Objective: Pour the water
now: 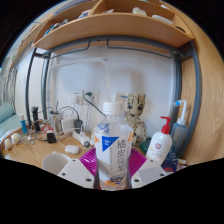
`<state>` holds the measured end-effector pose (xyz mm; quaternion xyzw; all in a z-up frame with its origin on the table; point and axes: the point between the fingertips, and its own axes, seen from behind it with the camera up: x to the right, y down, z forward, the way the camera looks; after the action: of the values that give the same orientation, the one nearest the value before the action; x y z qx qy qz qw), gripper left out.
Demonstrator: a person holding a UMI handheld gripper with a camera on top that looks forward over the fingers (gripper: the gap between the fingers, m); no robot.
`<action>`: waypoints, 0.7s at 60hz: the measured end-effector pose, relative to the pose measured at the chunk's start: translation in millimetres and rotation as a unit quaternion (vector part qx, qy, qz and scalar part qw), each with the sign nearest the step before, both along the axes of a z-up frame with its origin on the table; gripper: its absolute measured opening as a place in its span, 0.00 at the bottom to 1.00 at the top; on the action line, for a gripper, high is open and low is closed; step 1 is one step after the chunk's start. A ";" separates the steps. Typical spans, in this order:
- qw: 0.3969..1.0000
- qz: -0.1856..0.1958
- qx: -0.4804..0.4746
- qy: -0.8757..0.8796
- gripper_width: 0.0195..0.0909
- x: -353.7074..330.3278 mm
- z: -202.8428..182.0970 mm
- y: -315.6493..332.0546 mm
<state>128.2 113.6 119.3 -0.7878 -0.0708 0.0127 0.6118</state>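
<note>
View along my tongs (112, 172). My 2 fingers (76, 172) are closed partway, and 1 clear plastic bottle (112, 145) stands upright between them. The bottle has a white cap and a white label with pink and blue print. Both fingers look pressed against its lower sides, so I judge that I have it gripped. The pink pad (90, 158) on my left finger shows beside the label.

Step in hand, as I judge it: carrying the gripped bottle toward a place to pour. I can make out no cup or glass, so I cannot tell where the water should go. The cap (112, 108) appears to be on; it would have to come off before any water flows. To do the step well, I should keep my squeeze even, since a thin plastic wall may buckle or slip. I should hold the bottle upright until a vessel sits just ahead of my fingers. Then I should tilt slowly about the neck.

Count of things seen:
- Bottles between my fingers: 1.
- Pump dispensers (162, 142): 1, white with a red top, just right of my right finger.
- Wooden shelves (110, 28): 1, high beyond the bottle.
- Desks (38, 155): 1, under everything.
- Small items on the desk (40, 128) left of my fingers: several, too small to count or name.
</note>
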 end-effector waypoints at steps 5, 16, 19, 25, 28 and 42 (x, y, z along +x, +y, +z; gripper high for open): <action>1.000 -0.004 0.003 0.017 0.25 0.2 -12.5 3.2; 0.999 -0.016 0.015 0.044 0.26 6.8 -24.1 -2.2; 0.999 -0.018 0.018 0.046 0.26 7.1 -23.4 -1.3; 0.999 -0.018 0.017 0.039 0.33 6.2 -23.1 0.1; 0.999 -0.018 0.016 0.039 0.39 5.6 -22.9 0.1; 0.997 -0.035 -0.043 0.047 0.80 4.8 -43.0 -22.0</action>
<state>132.9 91.6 76.3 -0.8141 -0.0134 0.0312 0.5797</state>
